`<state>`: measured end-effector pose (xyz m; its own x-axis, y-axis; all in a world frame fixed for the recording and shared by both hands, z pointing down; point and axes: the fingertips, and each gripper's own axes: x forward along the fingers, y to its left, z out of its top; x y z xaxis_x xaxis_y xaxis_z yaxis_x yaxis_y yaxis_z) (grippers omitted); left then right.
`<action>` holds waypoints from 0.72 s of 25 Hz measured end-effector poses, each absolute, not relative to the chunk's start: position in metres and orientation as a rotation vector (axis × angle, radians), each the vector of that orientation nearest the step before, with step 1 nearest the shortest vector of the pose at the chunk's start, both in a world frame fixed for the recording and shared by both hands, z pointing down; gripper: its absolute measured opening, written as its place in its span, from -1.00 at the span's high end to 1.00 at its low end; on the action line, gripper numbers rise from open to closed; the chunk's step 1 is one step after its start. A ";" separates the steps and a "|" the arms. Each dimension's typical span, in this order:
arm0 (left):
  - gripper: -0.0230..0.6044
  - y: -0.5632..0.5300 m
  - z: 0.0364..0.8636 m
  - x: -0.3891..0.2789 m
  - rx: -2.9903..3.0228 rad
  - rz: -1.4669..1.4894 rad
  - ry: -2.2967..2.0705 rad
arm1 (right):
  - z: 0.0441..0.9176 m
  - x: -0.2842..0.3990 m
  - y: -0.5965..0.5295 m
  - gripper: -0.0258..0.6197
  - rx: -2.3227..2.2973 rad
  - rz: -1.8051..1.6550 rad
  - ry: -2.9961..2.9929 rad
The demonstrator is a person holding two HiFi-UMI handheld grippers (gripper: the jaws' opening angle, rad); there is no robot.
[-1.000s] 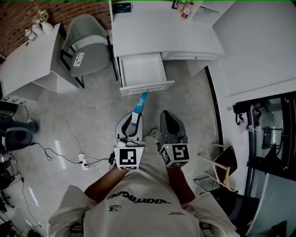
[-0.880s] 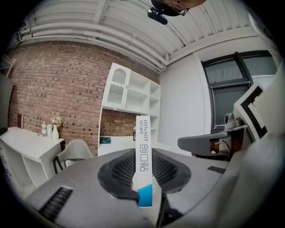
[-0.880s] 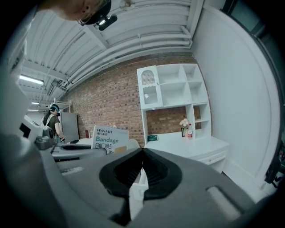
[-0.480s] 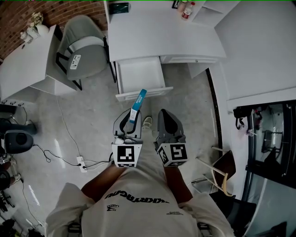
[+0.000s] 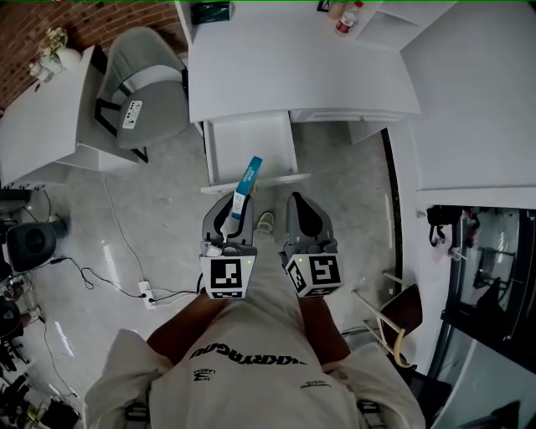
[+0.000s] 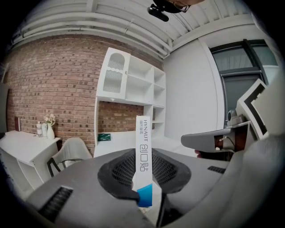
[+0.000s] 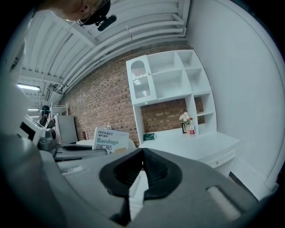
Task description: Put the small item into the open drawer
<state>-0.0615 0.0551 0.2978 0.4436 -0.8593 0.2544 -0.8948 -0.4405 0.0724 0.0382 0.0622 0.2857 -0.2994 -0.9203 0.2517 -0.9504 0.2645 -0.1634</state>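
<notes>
Left tongs (image 5: 232, 209) are clamped on the bandage box (image 5: 246, 186), a slim white carton with a blue end. In the left gripper view the box (image 6: 143, 147) stands upright between the dark pads, blue end down. From the head view its free end overlaps the front lip of the open drawer (image 5: 249, 149). We cannot tell whether it touches the lip. Right tongs (image 5: 303, 205) sit just beside the left ones with the jaws together and nothing between them.

The drawer is pulled out from under the worktop's (image 5: 293, 75) front edge, toward its left end, and its white inside shows no contents. We see a green box (image 5: 209, 12) at the worktop's far left corner and a small bottle (image 5: 345, 18) along its far edge. A grey chair (image 5: 141, 84) stands left of the worktop, near its left edge. A power strip (image 5: 149, 293) lies on the floor to the left of the person. A shoe (image 5: 265, 222) shows between the two tongs.
</notes>
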 end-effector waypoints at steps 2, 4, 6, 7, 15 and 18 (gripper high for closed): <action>0.67 0.038 0.302 -0.056 2.463 0.289 -1.544 | 0.291 0.045 0.045 0.93 1.768 0.452 -2.421; 0.67 0.023 0.311 -0.051 2.436 0.312 -1.557 | 0.297 0.049 0.030 0.93 1.740 0.474 -2.426; 0.67 0.010 0.320 -0.047 2.411 0.335 -1.566 | 0.304 0.053 0.017 0.93 1.713 0.497 -2.431; 0.67 0.004 0.324 -0.045 2.400 0.346 -1.568 | 0.307 0.054 0.010 0.93 1.700 0.508 -2.433; 0.67 -0.040 0.356 -0.030 2.317 0.436 -1.604 | 0.337 0.075 -0.032 0.93 1.642 0.600 -2.449; 0.67 -0.050 0.368 -0.033 2.276 0.463 -1.627 | 0.347 0.077 -0.043 0.93 1.628 0.615 -2.445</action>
<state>-0.0330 -0.0501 0.3684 0.3052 -0.8504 0.4287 -0.9486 -0.3109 0.0586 0.0772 -0.0432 0.3474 -0.4046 -0.8508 0.3353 -0.9082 0.3308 -0.2566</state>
